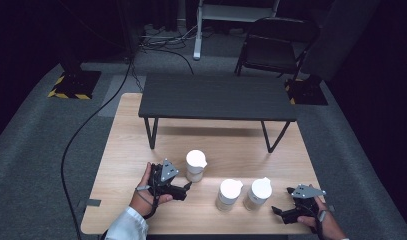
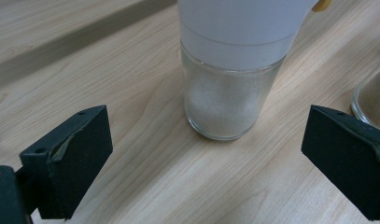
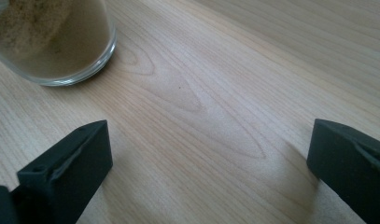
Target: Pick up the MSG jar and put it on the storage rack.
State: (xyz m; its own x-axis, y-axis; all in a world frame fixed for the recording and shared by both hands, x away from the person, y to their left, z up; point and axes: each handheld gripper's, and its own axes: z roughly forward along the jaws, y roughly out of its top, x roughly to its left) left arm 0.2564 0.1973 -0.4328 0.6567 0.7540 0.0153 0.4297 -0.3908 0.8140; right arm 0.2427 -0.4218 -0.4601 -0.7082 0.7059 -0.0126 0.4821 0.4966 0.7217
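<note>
Claw (image 2: 204, 154) on the left gapes just short of the white-lidded jar (image 2: 229, 70).

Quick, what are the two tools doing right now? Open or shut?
Left tool: open, empty, aimed at the white-lidded jar.
Right tool: open, empty, over bare table.

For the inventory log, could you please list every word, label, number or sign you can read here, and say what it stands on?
None can be read.
The three jars have plain white lids and clear glass with no label.
The yellow-and-black hazard stripes edging the black base on the floor are a marking, without words.
Both grippers carry no print.
</note>
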